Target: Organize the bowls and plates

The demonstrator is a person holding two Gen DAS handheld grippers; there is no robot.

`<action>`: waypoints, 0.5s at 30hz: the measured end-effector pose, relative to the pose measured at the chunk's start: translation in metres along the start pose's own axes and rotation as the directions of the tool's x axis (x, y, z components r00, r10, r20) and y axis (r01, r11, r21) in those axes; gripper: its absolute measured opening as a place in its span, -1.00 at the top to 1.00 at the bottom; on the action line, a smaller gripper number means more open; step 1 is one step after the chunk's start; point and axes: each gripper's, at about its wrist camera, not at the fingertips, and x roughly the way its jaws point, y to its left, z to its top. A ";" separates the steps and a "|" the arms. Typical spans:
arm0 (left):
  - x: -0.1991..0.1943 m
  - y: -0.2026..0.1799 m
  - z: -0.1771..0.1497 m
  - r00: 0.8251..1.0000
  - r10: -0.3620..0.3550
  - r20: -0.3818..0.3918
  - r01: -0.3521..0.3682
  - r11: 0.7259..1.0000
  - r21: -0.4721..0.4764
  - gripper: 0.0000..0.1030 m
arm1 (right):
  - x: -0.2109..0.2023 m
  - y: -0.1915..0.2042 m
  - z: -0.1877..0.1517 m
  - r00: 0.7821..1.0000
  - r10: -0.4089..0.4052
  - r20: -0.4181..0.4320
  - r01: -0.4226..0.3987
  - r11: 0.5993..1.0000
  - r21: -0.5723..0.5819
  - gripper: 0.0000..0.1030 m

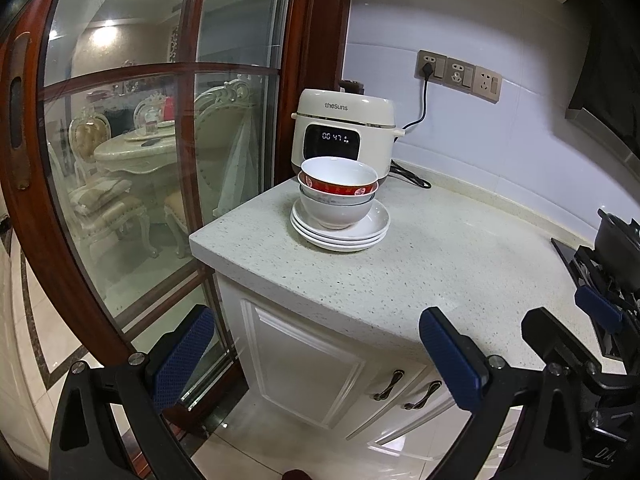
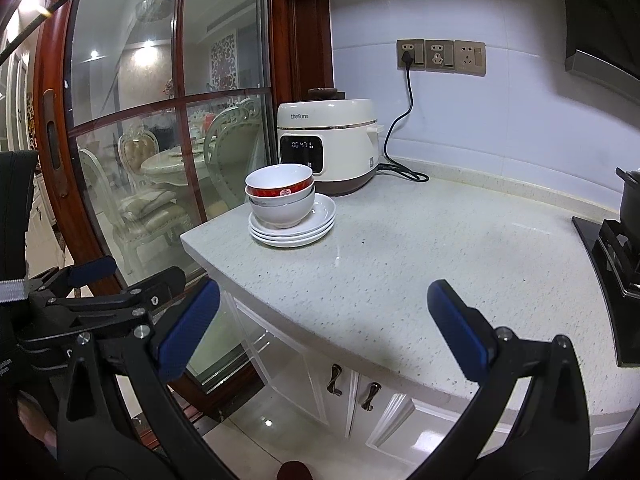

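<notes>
A stack of three white plates (image 1: 372, 229) (image 2: 322, 216) sits near the counter's left corner, in front of the rice cooker. Nested bowls stand on the plates: a white bowl (image 1: 334, 212) (image 2: 280, 210) at the bottom, a red-rimmed bowl (image 1: 340, 187) (image 2: 280, 191) in it, a white bowl (image 1: 338, 170) (image 2: 278, 176) on top. My left gripper (image 1: 320, 354) is open and empty, held back from the counter's front edge. My right gripper (image 2: 328, 328) is open and empty, also in front of the counter. The right gripper shows at the right edge of the left wrist view (image 1: 600, 308).
A cream rice cooker (image 1: 344, 128) (image 2: 328, 144) stands against the wall, plugged into a socket (image 1: 430, 66). A black stove with a pot (image 1: 616, 240) (image 2: 628, 216) is at the right. A wood-framed glass door (image 1: 160, 140) is at the left. White cabinets (image 1: 304, 360) lie below the speckled counter (image 1: 440, 260).
</notes>
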 end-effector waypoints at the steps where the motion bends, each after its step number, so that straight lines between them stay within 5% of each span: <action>1: 0.000 0.001 0.001 1.000 -0.002 0.000 0.002 1.000 0.000 -1.00 | 0.000 0.000 0.000 1.000 0.001 0.000 -0.001 1.000 0.000 -1.00; 15: -0.001 -0.004 0.002 1.000 0.013 0.002 -0.013 1.000 0.000 -1.00 | -0.002 -0.009 -0.002 1.000 0.003 -0.005 -0.003 1.000 0.018 -1.00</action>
